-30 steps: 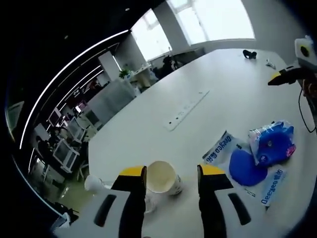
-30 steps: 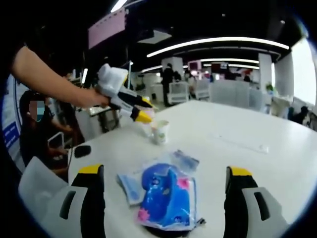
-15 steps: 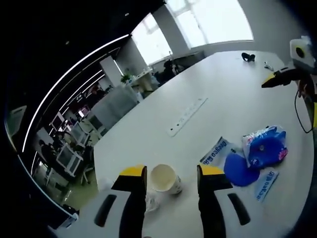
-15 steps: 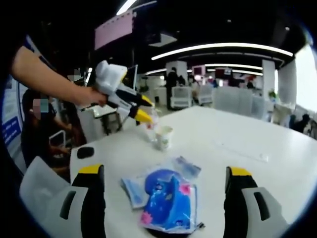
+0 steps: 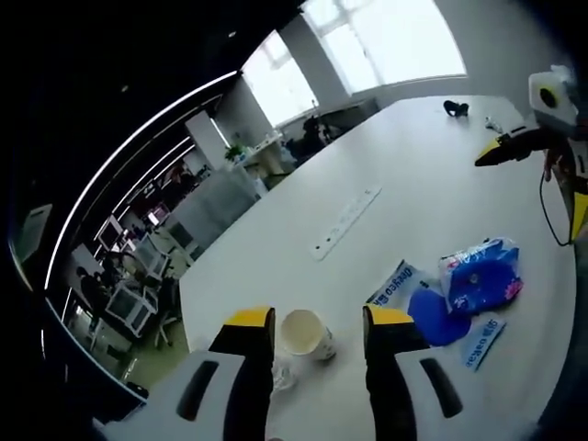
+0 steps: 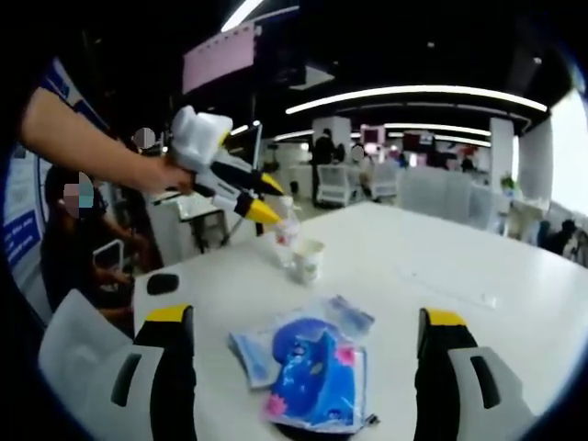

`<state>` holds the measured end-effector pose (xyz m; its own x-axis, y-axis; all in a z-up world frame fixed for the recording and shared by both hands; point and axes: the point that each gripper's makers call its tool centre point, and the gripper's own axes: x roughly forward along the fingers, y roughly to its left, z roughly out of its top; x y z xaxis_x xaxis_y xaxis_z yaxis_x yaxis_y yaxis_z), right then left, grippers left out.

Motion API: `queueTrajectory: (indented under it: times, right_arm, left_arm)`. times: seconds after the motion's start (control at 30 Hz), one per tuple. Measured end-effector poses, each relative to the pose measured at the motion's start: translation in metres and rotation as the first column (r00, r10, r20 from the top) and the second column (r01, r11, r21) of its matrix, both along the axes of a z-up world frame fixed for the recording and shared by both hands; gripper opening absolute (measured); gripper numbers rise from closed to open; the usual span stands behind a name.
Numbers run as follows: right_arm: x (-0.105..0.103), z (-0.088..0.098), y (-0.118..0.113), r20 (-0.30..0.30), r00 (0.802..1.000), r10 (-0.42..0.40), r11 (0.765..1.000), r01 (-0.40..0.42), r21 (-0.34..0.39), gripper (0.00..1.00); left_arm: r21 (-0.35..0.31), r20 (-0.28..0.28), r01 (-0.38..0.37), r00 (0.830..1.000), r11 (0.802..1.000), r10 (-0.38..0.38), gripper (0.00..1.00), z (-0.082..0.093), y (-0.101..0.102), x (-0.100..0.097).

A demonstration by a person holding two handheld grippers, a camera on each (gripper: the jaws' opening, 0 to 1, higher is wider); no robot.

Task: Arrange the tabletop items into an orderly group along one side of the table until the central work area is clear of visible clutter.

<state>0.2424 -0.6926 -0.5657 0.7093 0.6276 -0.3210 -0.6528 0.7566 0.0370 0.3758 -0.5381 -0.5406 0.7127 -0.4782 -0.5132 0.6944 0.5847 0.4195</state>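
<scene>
In the left gripper view the left gripper [image 5: 306,322] hangs above the near end of the white table [image 5: 432,175], its jaws spread and grasping nothing, with the paper cup [image 5: 306,333] standing on the tabletop in the gap between them; a clear plastic thing, perhaps a small bottle, sits just beside the cup but is too blurred to be sure of. Further in lie the blue wipes pack [image 5: 480,276], a round blue lid [image 5: 437,317] touching it and two flat sachets [image 5: 393,283], all loose near the middle, with a long power strip [image 5: 344,221] beyond and a small dark object [image 5: 452,108] at the far end. In the right gripper view the right gripper [image 6: 306,333] is likewise released, jaws wide apart and empty, hovering near the wipes pack [image 6: 320,381], while the left gripper [image 6: 230,179] shows over the cup [image 6: 308,259]. As a judgement, the tidying is barely begun: nothing is grouped at one side, and the wipes, lid, sachets and cup are all left to gather.
</scene>
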Motion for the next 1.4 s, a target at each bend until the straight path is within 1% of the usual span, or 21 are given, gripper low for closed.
queueTrajectory:
  times: [0.23,0.43,0.53,0.67,0.83,1.03,1.2,1.4]
  right_arm:
    - [0.000,0.004,-0.001,0.012,1.000,0.003,1.000,-0.003,-0.006,0.99]
    - [0.002,0.003,-0.005,0.012,1.000,-0.009,1.000,0.009,-0.010,0.98]
    - [0.001,0.001,-0.007,0.010,1.000,-0.010,1.000,0.010,-0.017,0.97]
    - [-0.002,-0.004,-0.010,0.001,1.000,-0.017,0.999,0.017,-0.035,0.94]
    - [-0.006,-0.009,-0.012,-0.003,1.000,-0.020,0.998,0.020,-0.056,0.90]
    - [-0.012,-0.017,-0.017,-0.024,0.999,-0.028,0.997,0.026,-0.076,0.80]
    - [-0.015,-0.026,-0.024,-0.041,0.998,-0.043,0.993,0.038,-0.110,0.71]
    - [-0.018,-0.035,-0.032,-0.065,0.996,-0.068,0.990,0.059,-0.130,0.65]
  left_arm:
    - [-0.006,0.013,0.011,1.000,1.000,-0.011,0.36,0.008,-0.005,-0.005]
    - [-0.011,0.026,0.015,1.000,1.000,-0.015,0.36,0.016,-0.009,-0.008]
    - [-0.017,0.036,0.018,0.999,1.000,-0.018,0.36,0.020,-0.012,-0.013]
    - [-0.024,0.039,0.022,0.999,0.999,-0.021,0.35,0.022,-0.015,-0.021]
    - [-0.035,0.040,0.027,0.999,0.999,-0.025,0.35,0.021,-0.018,-0.029]
    - [-0.041,0.032,0.032,0.999,0.999,-0.030,0.34,0.013,-0.022,-0.039]
    - [-0.050,0.022,0.028,0.999,0.998,-0.027,0.33,0.007,-0.022,-0.043]
    - [-0.052,0.005,0.031,1.000,0.998,-0.031,0.31,0.000,-0.024,-0.046]
